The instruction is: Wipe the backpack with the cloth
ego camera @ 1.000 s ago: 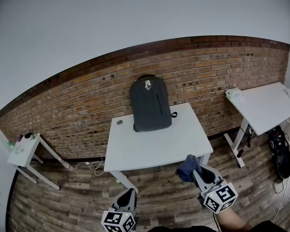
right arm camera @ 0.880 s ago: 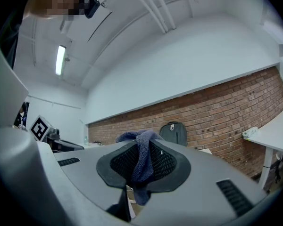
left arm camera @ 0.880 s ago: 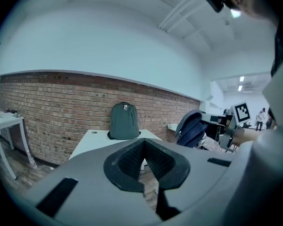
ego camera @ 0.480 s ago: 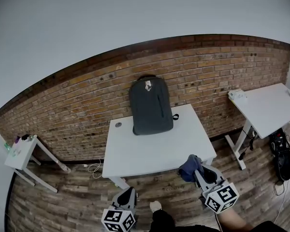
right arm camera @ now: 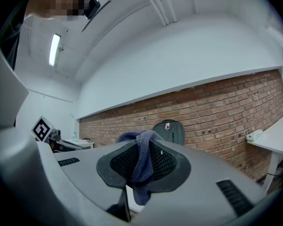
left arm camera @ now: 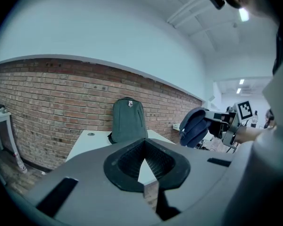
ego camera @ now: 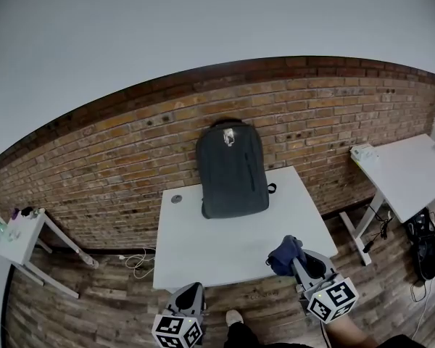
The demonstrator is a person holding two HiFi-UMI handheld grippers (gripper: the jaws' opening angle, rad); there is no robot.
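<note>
A dark grey backpack [ego camera: 230, 169] stands upright at the back of the white table [ego camera: 203, 245], leaning on the brick wall. It also shows in the left gripper view [left arm camera: 129, 120] and the right gripper view [right arm camera: 170, 131]. My right gripper [ego camera: 293, 256] hovers over the table's front right corner, shut on a dark blue cloth [ego camera: 284, 254] that bunches between its pads [right arm camera: 141, 161]. Short of the table's front edge, my left gripper [ego camera: 191, 296] is shut with nothing in it. Both grippers are well apart from the backpack.
A second white table [ego camera: 413, 172] stands to the right, with a black bag [ego camera: 423, 234] on the wooden floor under it. A small white side table [ego camera: 18, 238] is at far left. Cables [ego camera: 138, 261] lie by the wall. A shoe [ego camera: 233, 317] shows below.
The table and backpack have come nearer and larger in the head view. Both grippers keep their pose, the right one still holding the cloth.
</note>
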